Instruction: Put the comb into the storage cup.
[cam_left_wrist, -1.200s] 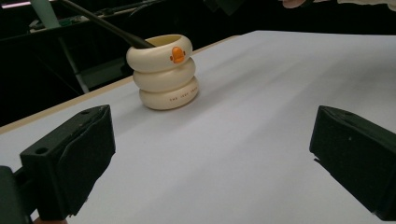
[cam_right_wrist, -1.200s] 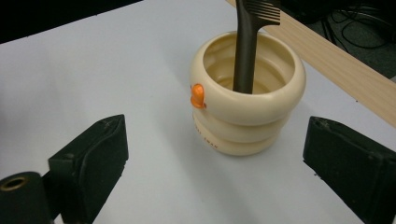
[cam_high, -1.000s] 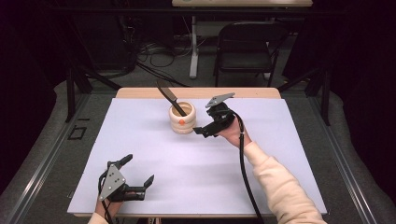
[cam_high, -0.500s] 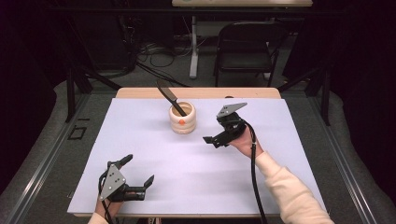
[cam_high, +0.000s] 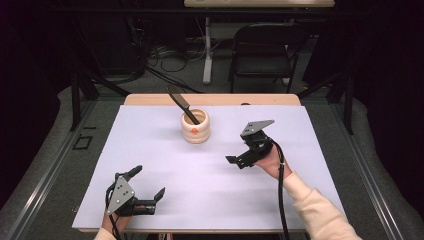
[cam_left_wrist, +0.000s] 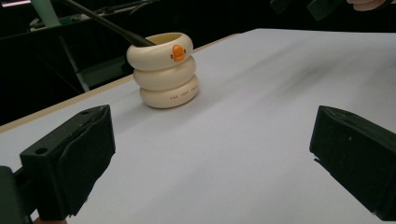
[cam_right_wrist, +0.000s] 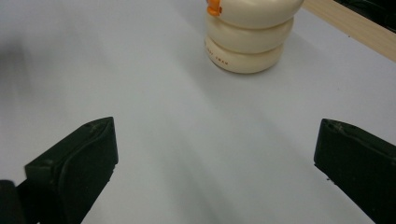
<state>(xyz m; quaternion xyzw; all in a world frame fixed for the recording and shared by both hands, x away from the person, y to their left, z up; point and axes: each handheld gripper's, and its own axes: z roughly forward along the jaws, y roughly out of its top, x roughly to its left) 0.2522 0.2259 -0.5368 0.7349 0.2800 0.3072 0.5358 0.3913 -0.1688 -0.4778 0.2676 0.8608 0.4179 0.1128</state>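
While both pairs of tongs stand wide apart with nothing between them, the cream holder (cam_high: 195, 126) serves as the mark for everything else. The right tongs (cam_high: 239, 161) hang just above the pale surface (cam_high: 310, 150), to the right of the holder and nearer the person, well apart from it, jaws gaping toward the left. In the right gripper view the holder (cam_right_wrist: 250, 35) sits ahead and slightly right of the midline between the jaws, with bare surface (cam_right_wrist: 140, 84) all the way to it. The left tongs (cam_high: 148, 187) lie low at the near edge, far from the holder and to its left, jaws spread. In the left gripper view the holder (cam_left_wrist: 164, 70) stands upright ahead and left of centre, again with open surface (cam_left_wrist: 233, 149) between.

The holder is a stack of three rounded cream rings with a small orange mark (cam_left_wrist: 177, 52) on the top ring and a line of tiny lettering on the bottom ring, too small to read. It stands toward the far edge of the surface, about midway across. A dark utensil (cam_high: 183, 105) rests in it, its lower end inside and the rest leaning up and away over the holder's far left rim, toward the wooden strip at the far edge
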